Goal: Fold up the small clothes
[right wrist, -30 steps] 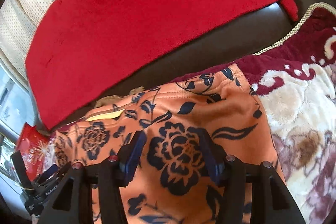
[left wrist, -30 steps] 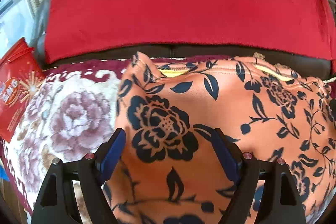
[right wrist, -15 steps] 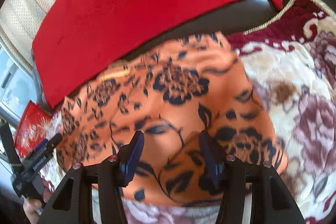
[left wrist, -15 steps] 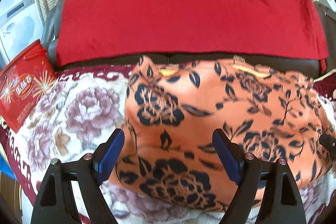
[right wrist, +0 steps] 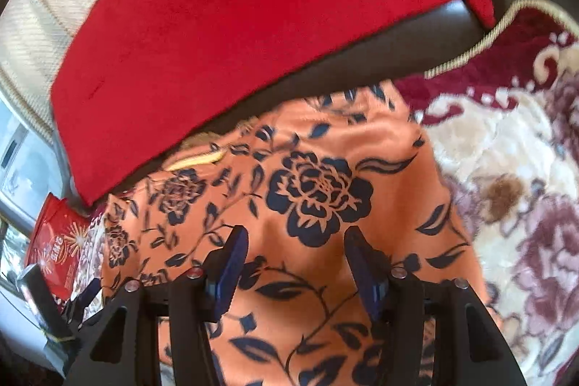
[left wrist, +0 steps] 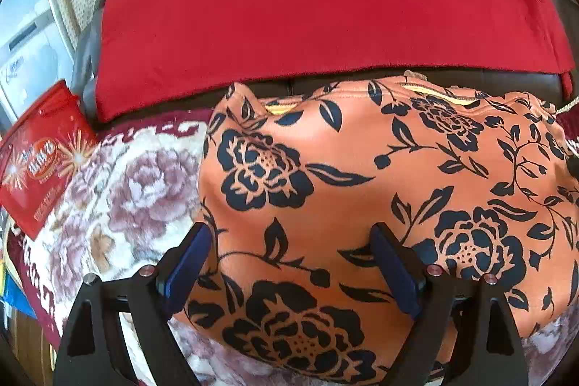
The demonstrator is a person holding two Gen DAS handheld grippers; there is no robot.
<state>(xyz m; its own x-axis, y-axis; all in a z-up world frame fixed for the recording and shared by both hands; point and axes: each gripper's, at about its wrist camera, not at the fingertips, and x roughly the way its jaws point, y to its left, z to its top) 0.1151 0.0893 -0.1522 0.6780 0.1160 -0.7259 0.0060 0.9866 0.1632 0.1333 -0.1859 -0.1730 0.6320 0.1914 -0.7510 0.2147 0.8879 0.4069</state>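
The orange cloth with dark blue flowers (left wrist: 362, 190) lies spread on a soft blanket with purple and cream flowers (left wrist: 137, 183). In the left view, the cloth's left edge runs just past the left blue finger of the left claw (left wrist: 289, 263), and bare blanket shows to that side of the claw. The cloth's near edge curls just below the claw's tips. This claw is wide open, its jaws have just been opening, and the cloth lies under the gap with the blue pads not pressing on it. Beyond the claw, the far edge of the cloth meets a dark brown leather seat back (left wrist: 470, 78) with a big red fuzzy cloth (left wrist: 307, 6) hanging over it. A red shiny packet (left wrist: 39, 161) sits far off to the left. In the right view, the right claw (right wrist: 295, 263) hovers over the same orange cloth (right wrist: 325, 190), half open, pads apart with nothing pinched. The cloth's right edge is near its right finger, and the flowery blanket (right wrist: 506, 176) lies open on that side.
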